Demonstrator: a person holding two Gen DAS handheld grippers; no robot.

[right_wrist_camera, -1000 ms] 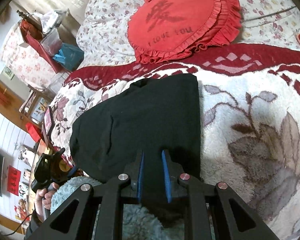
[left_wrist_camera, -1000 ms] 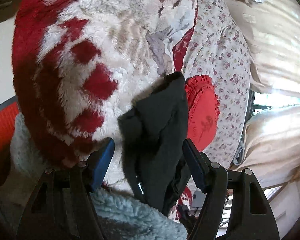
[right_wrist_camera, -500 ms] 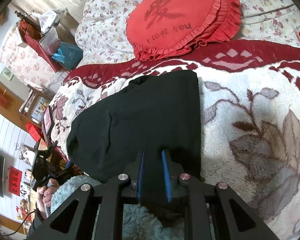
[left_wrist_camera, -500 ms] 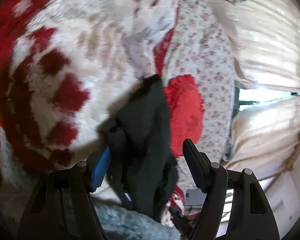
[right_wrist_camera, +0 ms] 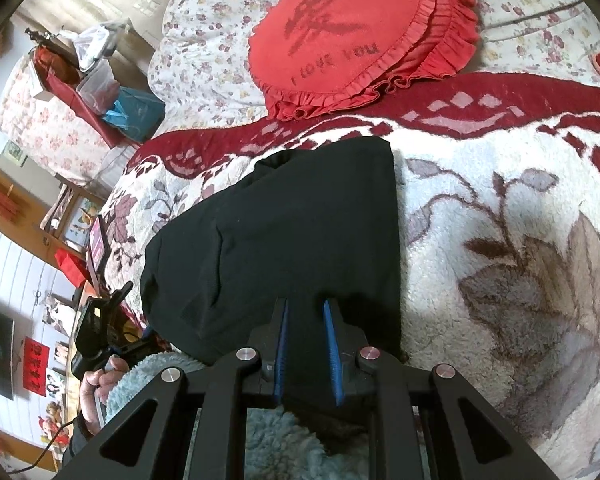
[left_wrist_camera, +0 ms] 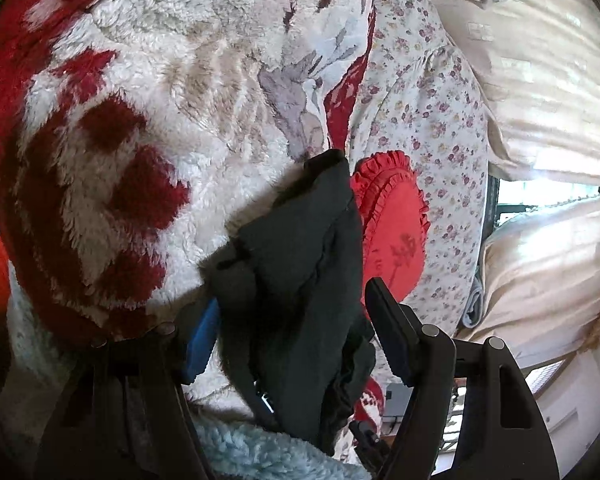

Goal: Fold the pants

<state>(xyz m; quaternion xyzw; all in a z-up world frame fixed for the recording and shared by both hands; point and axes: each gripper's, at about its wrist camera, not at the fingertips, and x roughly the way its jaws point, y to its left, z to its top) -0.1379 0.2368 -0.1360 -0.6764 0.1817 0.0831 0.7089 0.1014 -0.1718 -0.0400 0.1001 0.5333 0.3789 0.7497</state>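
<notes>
The black pants [right_wrist_camera: 284, 236] lie folded on the white and red fleece blanket [right_wrist_camera: 500, 208]. My right gripper [right_wrist_camera: 306, 316] is shut on the near edge of the pants. In the left wrist view the pants [left_wrist_camera: 300, 268] hang bunched between the jaws of my left gripper [left_wrist_camera: 290, 312], which stand wide apart. The left blue pad [left_wrist_camera: 202, 336] is partly hidden behind the cloth. My left gripper also shows in the right wrist view [right_wrist_camera: 100, 332], held in a hand at the pants' left side.
A red frilled cushion [right_wrist_camera: 356, 28] lies on the floral bedsheet [right_wrist_camera: 204, 52] beyond the pants. A bedside stand with boxes and bags [right_wrist_camera: 100, 92] is at the far left. Cream curtains [left_wrist_camera: 540, 92] and a window are right of the bed.
My left gripper swung and shifted beside the pants, its left pad now tucked behind the bunched cloth. My right gripper kept its grip and barely moved.
</notes>
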